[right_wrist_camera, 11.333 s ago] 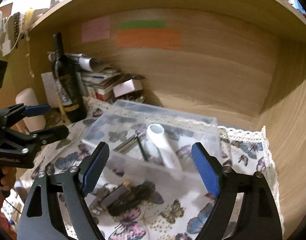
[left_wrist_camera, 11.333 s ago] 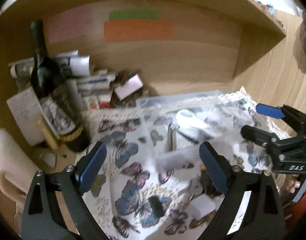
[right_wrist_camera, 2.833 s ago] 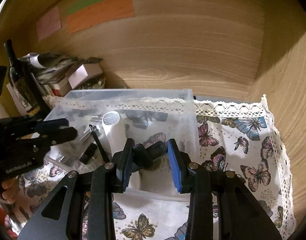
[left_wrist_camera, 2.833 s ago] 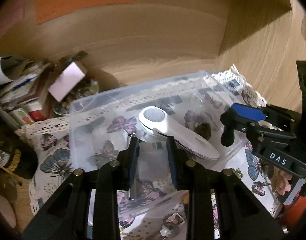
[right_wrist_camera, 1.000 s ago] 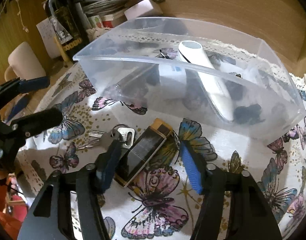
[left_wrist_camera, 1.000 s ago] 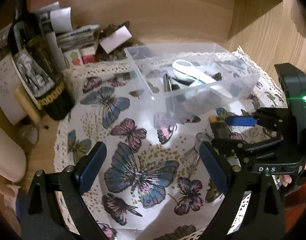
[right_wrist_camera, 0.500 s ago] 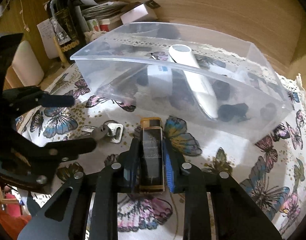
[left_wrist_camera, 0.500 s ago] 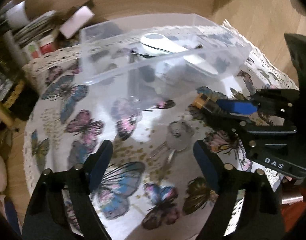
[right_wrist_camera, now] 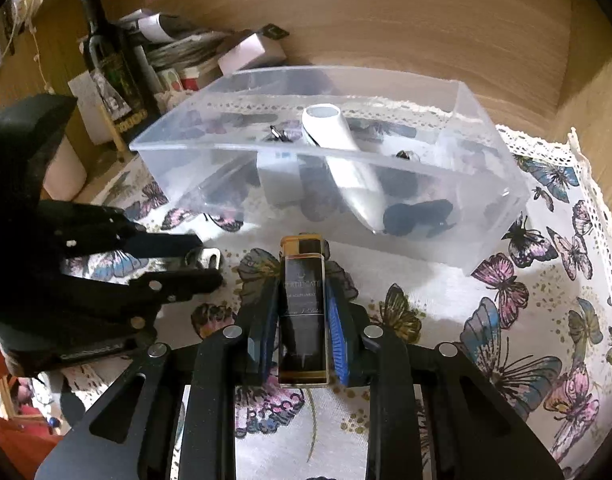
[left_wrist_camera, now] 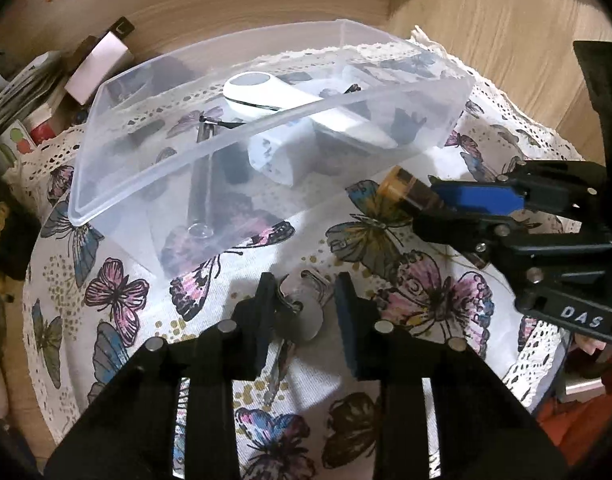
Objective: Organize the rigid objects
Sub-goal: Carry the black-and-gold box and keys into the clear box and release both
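A clear plastic bin (left_wrist_camera: 266, 120) (right_wrist_camera: 486, 184) stands on the butterfly cloth and holds a white handheld device (left_wrist_camera: 282, 100) (right_wrist_camera: 338, 148) and several small dark items. My right gripper (right_wrist_camera: 302, 312) is shut on a black and gold lighter (right_wrist_camera: 302, 304), just in front of the bin; the lighter also shows in the left wrist view (left_wrist_camera: 406, 188). My left gripper (left_wrist_camera: 306, 304) has its jaws narrowed around a bunch of keys (left_wrist_camera: 302, 312) lying on the cloth; the keys also show in the right wrist view (right_wrist_camera: 206, 258).
A dark wine bottle (right_wrist_camera: 114, 64), stacked papers and a white box (right_wrist_camera: 250, 54) crowd the back left. Wooden walls close the back and right. The cloth's lace edge (right_wrist_camera: 586, 200) runs along the right.
My right gripper closed on the lighter. My left gripper came down over the keys and its jaws narrowed around them.
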The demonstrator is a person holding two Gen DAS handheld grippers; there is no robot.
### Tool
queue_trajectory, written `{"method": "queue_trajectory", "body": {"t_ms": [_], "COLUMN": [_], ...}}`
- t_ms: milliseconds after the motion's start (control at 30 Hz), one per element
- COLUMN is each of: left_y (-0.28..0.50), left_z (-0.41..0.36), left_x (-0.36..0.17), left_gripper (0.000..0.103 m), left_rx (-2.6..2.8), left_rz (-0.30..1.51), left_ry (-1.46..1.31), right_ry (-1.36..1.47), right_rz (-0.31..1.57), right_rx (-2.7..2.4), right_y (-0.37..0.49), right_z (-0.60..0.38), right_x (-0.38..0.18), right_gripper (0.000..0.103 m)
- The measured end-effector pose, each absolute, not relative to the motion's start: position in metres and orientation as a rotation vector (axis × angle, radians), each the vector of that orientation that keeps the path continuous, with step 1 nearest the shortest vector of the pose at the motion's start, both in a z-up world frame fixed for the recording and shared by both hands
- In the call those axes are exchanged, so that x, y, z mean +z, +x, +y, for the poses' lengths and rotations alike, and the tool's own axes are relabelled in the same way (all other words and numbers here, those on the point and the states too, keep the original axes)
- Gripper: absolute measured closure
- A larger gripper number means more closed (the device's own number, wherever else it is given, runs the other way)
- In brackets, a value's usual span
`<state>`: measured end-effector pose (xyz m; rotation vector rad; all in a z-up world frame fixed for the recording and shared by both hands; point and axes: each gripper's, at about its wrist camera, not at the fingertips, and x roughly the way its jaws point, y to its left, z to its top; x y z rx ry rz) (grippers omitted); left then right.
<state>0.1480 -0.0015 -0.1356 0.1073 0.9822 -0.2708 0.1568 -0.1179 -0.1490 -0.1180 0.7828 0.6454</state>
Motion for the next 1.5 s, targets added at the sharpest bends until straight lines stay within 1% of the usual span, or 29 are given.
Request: {"method": "queue_trajectory", "body": {"t_ms": [267, 533, 567, 600, 833, 900, 933, 967, 1000, 1033, 1100, 1367, 1400, 1433, 1500], "left_y": [0.143, 0.130, 0.129, 0.127, 0.121, 0.121, 0.122, 0.123, 0.125, 0.127, 0.132, 0.153, 0.153, 0.154, 0.154], "left_z": [0.000, 0.015, 0.015, 0.016, 0.025, 0.023, 0.022, 0.020, 0.019, 0.016, 0.010, 0.014, 0.012, 0.009, 0.002], "left_x": [-0.128, -0.103, -0.099, -0.095, -0.074, -0.077, -0.081, -0.086, -0.090, -0.096, -0.106, -0.123, -0.124, -0.126, -0.133], "left_gripper": [0.075, 0.076, 0.078, 0.103, 0.102, 0.099, 0.088, 0.083, 0.070, 0.061, 0.059, 0.059, 0.055, 0.048, 0.040], "left_rx": [-0.248, -0.231, -0.231, -0.230, -0.245, -0.239, -0.238, -0.242, -0.242, -0.241, -0.237, -0.246, -0.251, -0.257, -0.269], "left_rz": [0.957, 0.891, 0.881, 0.870, 0.828, 0.839, 0.853, 0.875, 0.888, 0.905, 0.923, 1.002, 1.007, 1.012, 1.026], "left_ry": [0.107, 0.051, 0.049, 0.046, 0.017, 0.036, 0.046, 0.053, 0.056, 0.066, 0.089, 0.061, 0.066, 0.080, 0.111], "right_ry": [-0.072, -0.041, -0.037, -0.032, -0.020, -0.021, -0.022, -0.021, -0.021, -0.020, -0.021, -0.025, -0.023, -0.022, -0.016], "right_rz": [0.731, 0.675, 0.668, 0.660, 0.614, 0.609, 0.608, 0.607, 0.608, 0.609, 0.611, 0.613, 0.614, 0.616, 0.620], "right_rx": [0.652, 0.638, 0.635, 0.634, 0.622, 0.618, 0.618, 0.617, 0.616, 0.615, 0.614, 0.609, 0.608, 0.607, 0.608], "right_y": [0.152, 0.149, 0.149, 0.148, 0.146, 0.145, 0.146, 0.145, 0.145, 0.145, 0.146, 0.145, 0.145, 0.146, 0.148], "right_z": [-0.126, -0.137, -0.138, -0.139, -0.143, -0.143, -0.144, -0.144, -0.144, -0.144, -0.145, -0.149, -0.149, -0.150, -0.150], "right_x": [-0.135, -0.120, -0.119, -0.116, -0.103, -0.101, -0.101, -0.101, -0.101, -0.101, -0.102, -0.103, -0.104, -0.104, -0.105], "right_gripper": [0.081, 0.081, 0.081, 0.081, 0.081, 0.081, 0.081, 0.081, 0.081, 0.081, 0.081, 0.081, 0.081, 0.081, 0.081]}}
